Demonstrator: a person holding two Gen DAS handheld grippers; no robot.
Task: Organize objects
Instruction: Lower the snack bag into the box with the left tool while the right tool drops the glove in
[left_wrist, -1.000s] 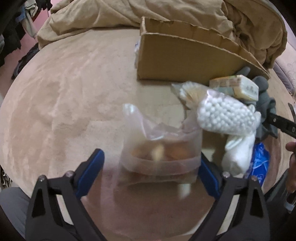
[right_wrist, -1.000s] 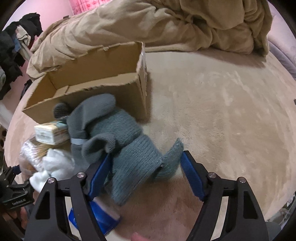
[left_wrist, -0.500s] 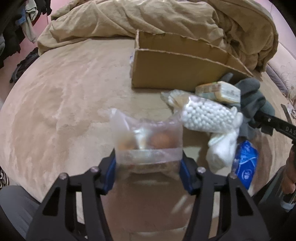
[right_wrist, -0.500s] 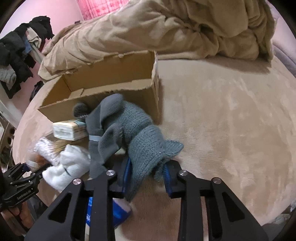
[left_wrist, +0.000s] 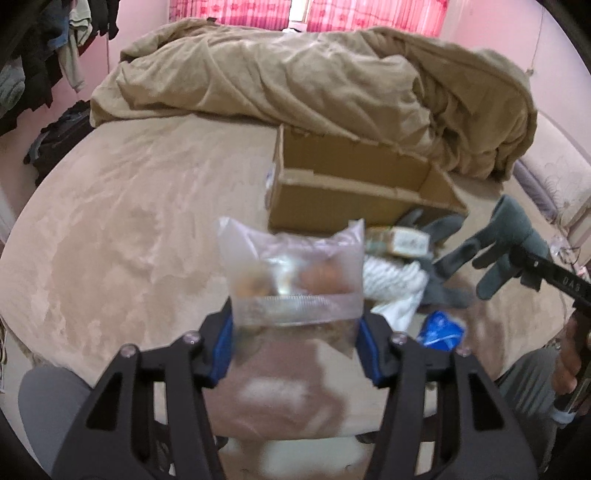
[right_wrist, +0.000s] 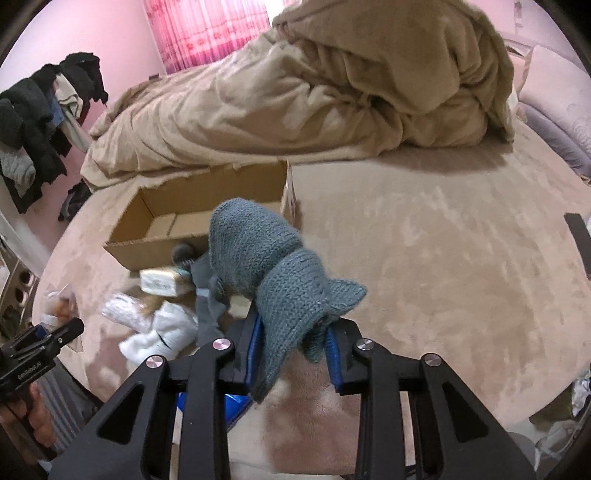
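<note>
My left gripper (left_wrist: 294, 334) is shut on a clear plastic bag (left_wrist: 291, 277) with brown round things inside, held above the bed. My right gripper (right_wrist: 291, 345) is shut on a grey knitted glove (right_wrist: 266, 258), lifted off the pile; the glove also shows in the left wrist view (left_wrist: 506, 236). An open cardboard box (left_wrist: 354, 192) stands behind, also in the right wrist view (right_wrist: 207, 210), and looks empty. On the bed lie a small printed carton (right_wrist: 159, 282), white socks (right_wrist: 162, 328), a beaded packet (right_wrist: 125, 310), another grey knit piece (right_wrist: 207, 306) and a blue packet (left_wrist: 441, 328).
A rumpled tan duvet (left_wrist: 295, 77) lies heaped behind the box. The beige bed cover (right_wrist: 443, 266) spreads wide to the right. Clothes hang on a rack (right_wrist: 33, 122) at the left. The bed's front edge is near my grippers.
Both grippers closed and lifted: the left raised the plastic bag, the right pulled the grey glove up off the pile. Both views rose and now show more of the room.
</note>
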